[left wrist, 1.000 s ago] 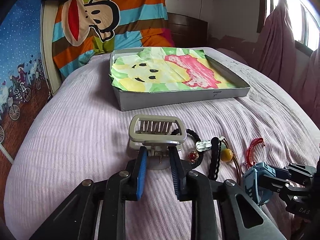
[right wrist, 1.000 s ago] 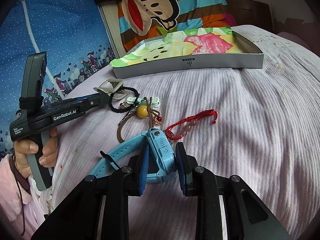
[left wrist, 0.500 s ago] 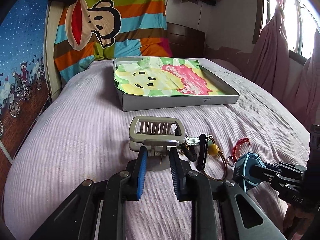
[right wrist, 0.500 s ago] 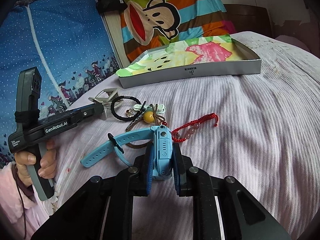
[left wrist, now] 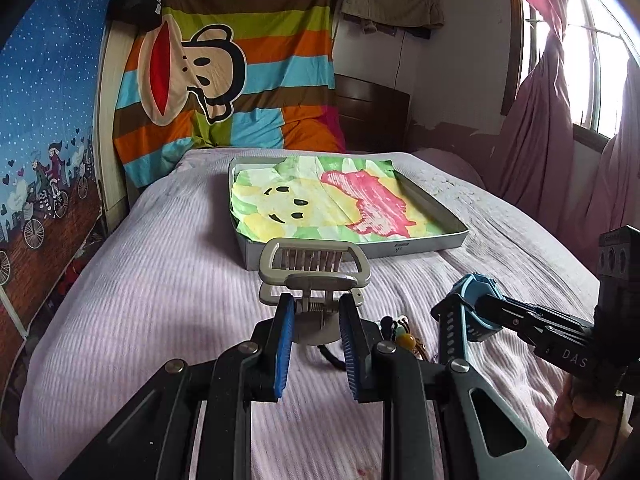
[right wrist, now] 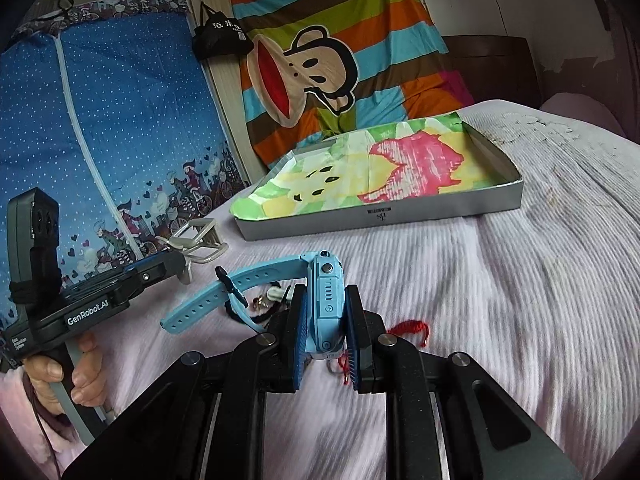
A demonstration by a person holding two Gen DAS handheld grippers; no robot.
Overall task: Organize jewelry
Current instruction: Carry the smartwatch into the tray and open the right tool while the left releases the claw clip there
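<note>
I've got the blue watch (right wrist: 325,304) pinched in my right gripper (right wrist: 326,322), lifted off the bed (right wrist: 520,300), strap trailing left. The box (right wrist: 384,216) sits straight ahead near the bed's far edge. My left gripper (left wrist: 314,350) clamps the hair clip (left wrist: 314,266), equally near.

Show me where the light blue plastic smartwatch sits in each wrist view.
Left wrist view: the light blue plastic smartwatch is at right, lifted in the right gripper.
Right wrist view: bottom centre, clamped between that gripper's fingers, strap trailing left.
Shared landmark: the grey cardboard tray with colourful paper lining.
</note>
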